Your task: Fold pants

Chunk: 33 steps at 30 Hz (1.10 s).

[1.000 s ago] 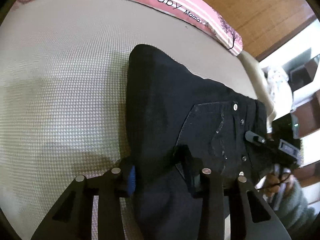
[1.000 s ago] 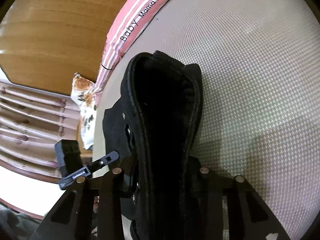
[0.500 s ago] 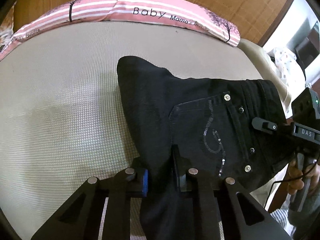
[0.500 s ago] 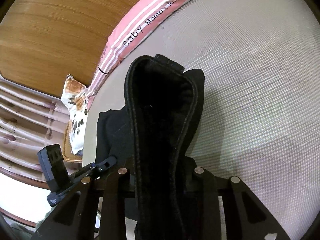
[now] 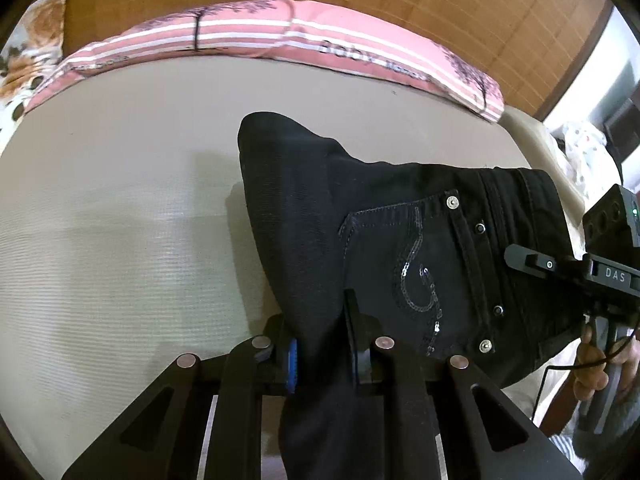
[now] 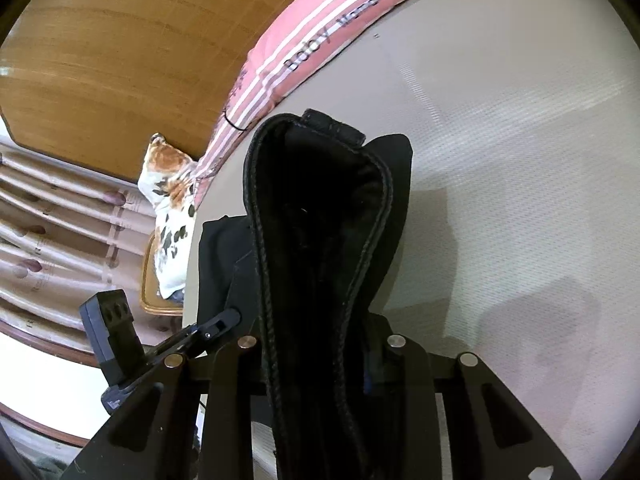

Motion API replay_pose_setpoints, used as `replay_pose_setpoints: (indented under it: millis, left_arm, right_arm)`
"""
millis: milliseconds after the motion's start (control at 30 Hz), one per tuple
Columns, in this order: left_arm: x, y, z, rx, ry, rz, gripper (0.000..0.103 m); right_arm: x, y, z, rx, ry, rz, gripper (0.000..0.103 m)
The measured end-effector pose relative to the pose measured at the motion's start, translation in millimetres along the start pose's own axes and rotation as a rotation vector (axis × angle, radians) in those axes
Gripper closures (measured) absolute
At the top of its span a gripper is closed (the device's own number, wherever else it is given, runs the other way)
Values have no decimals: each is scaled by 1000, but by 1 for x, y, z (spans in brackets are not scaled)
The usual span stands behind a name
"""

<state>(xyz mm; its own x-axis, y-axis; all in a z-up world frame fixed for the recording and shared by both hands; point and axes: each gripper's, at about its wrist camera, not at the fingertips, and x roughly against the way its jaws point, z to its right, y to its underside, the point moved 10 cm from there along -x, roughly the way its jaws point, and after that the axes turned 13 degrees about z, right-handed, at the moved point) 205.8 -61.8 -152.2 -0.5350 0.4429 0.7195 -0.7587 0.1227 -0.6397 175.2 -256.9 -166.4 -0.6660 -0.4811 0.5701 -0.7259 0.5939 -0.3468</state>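
Left tongs (image 5: 320,346) clamping folded edge of black jeans (image 5: 400,240), pinching at 6 o'clock. Right tongs (image 6: 320,356) gripping waistband (image 6: 316,216), closed on it. Jeans hanging over beige mattress (image 5: 120,220); pink pillow (image 5: 280,36) lying at 12 o'clock.

Your black pants (image 5: 360,240) hang doubled over the beige mattress, sequined back pocket (image 5: 416,272) facing you toward three o'clock, the thick stitched waistband (image 6: 320,220) gaping open toward twelve.
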Motion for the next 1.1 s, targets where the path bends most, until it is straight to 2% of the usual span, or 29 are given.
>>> replay_pose_setpoints:
  millis: [233, 633, 1100]
  left_arm:
    - [3, -14, -27, 14, -28, 24, 85]
    - [-1, -56, -70, 64, -55, 73, 85]
    - [-22, -79, -107, 86, -86, 68, 85]
  right_arm:
    - [-30, -9, -23, 18, -20, -19, 77]
    - [-75, -35, -55, 26, -46, -39, 77]
    - [-119, -48, -66, 10, -46, -72, 77]
